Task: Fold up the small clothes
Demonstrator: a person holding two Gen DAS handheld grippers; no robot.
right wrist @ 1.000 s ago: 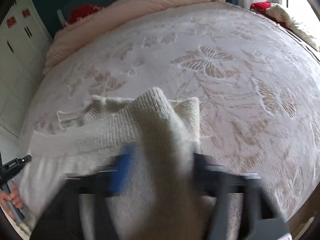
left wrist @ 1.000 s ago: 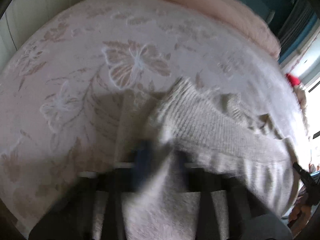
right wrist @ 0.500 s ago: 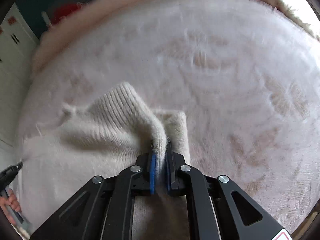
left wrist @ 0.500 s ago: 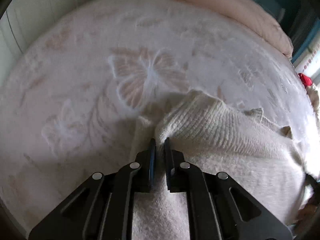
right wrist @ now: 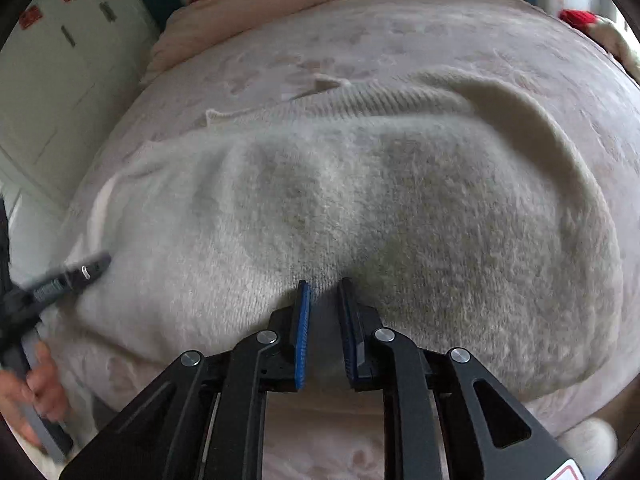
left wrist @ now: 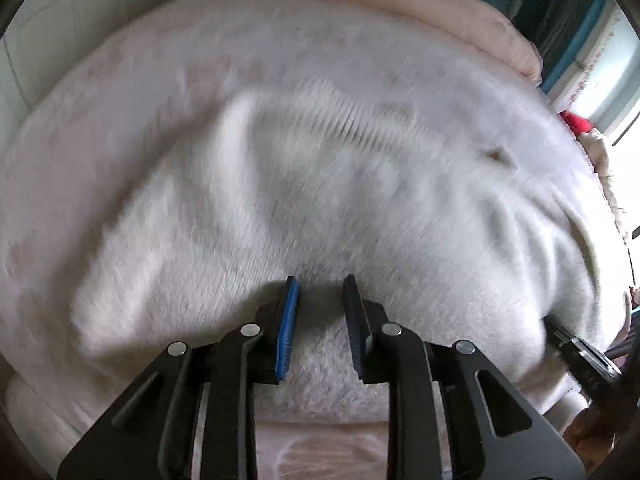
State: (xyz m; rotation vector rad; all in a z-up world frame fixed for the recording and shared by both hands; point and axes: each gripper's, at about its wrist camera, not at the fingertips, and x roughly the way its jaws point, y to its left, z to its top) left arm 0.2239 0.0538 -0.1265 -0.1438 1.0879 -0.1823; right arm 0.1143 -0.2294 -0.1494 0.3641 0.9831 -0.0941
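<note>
A cream fuzzy knitted sweater (right wrist: pixel 400 208) lies spread on the pale pink bedspread with faint butterfly pattern (right wrist: pixel 460 32), its ribbed hem (right wrist: pixel 384 100) along the far side and a folded layer lying across its middle. The right gripper (right wrist: pixel 323 284) sits at the near edge of the knit with its jaws parted and nothing between them; the blue pad (right wrist: pixel 302 332) and the black one stand clear of the wool. The left gripper (left wrist: pixel 320 280) is likewise apart and empty, poised over the near edge on its side, though that view is smeared with motion blur. In the right wrist view the left gripper's tip shows at the sweater's left border, with the person's hand (right wrist: pixel 28 392) below it. The fold appears laid but loose. The risk I see is the plush knit: its soft bulk may spring back or slump off-line, and long fibres could snag on a ridged pad, dragging the layer askew.
</note>
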